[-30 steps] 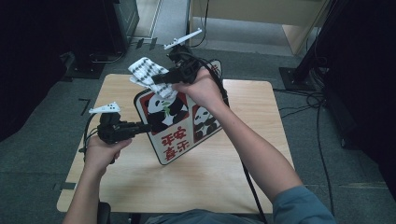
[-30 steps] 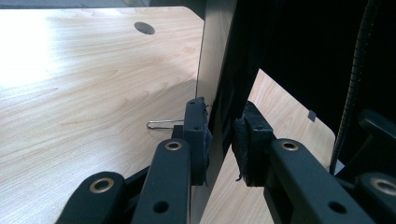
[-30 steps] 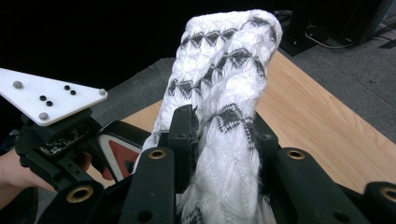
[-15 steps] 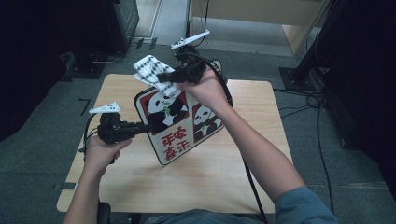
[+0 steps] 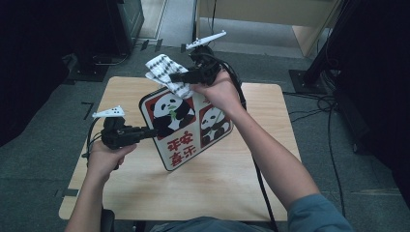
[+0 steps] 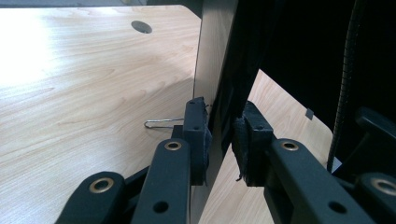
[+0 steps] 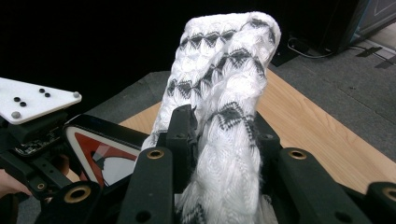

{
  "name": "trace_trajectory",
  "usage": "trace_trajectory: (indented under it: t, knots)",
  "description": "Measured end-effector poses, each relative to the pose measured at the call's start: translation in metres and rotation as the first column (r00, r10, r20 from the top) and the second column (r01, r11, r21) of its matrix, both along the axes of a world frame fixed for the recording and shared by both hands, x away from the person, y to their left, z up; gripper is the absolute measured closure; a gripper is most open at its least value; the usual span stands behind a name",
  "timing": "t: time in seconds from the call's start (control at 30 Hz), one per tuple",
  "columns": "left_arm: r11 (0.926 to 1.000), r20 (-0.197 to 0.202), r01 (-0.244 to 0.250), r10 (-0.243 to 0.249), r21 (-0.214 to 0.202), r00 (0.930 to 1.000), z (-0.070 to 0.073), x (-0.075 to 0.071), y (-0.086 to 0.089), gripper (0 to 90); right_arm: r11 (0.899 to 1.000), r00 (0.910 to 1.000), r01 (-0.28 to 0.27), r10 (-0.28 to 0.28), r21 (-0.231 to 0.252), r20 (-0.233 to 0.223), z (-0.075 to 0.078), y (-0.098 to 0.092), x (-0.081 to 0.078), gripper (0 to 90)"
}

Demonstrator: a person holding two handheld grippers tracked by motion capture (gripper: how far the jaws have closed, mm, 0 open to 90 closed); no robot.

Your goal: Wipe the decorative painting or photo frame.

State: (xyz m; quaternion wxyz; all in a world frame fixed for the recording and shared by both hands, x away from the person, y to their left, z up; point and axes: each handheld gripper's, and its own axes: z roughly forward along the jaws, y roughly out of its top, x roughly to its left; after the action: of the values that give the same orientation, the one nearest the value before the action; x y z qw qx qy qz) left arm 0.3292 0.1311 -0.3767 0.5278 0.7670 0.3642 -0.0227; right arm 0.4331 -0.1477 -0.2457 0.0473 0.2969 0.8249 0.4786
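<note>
Up a little and toward 11 o'clock went the right gripper [image 5: 186, 76] since the earlier pictures, and the white cloth with dark zigzags [image 5: 167, 75] went with it, while the panda board [image 5: 186, 128] and the left gripper [image 5: 149, 132] stayed put. The board is red and white with two pandas and red signs on it. It is held tilted over the middle of the wooden table [image 5: 203, 188], its top corner at 11 o'clock lifted highest. The cloth hangs just over that corner and seems to touch it. In the right gripper view the cloth [image 7: 224, 107] is bunched up between the two black jaws, which are clamped on it. The left gripper comes in from 9 o'clock and is squeezed tight on the board's left edge; in the left gripper view its pads [image 6: 197, 135] press both sides of the thin board [image 6: 215, 56]. A small hole [image 6: 141, 26] is in the table top. Around the table lies grey carpet floor [image 5: 43, 145], with black cables [image 5: 319, 104] at 3 o'clock and dark furniture at the far sides.
</note>
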Motion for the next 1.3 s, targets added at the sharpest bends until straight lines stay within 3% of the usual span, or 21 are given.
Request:
trace_trajectory:
  t: [0.53, 1.3]
  knots:
    - [1.0, -0.005, 0.004, -0.004, 0.006, 1.0, 0.0, 0.0, 0.0, 76.6, 1.0, 0.9996, 0.026, -0.026, 0.012, 0.009, -0.001, -0.016, 0.005, 69.4]
    - [1.0, -0.011, 0.004, -0.004, 0.005, 0.9999, -0.001, 0.0, 0.001, 76.6, 0.998, 0.998, 0.061, -0.06, 0.03, -0.018, -0.001, -0.035, 0.013, 68.8]
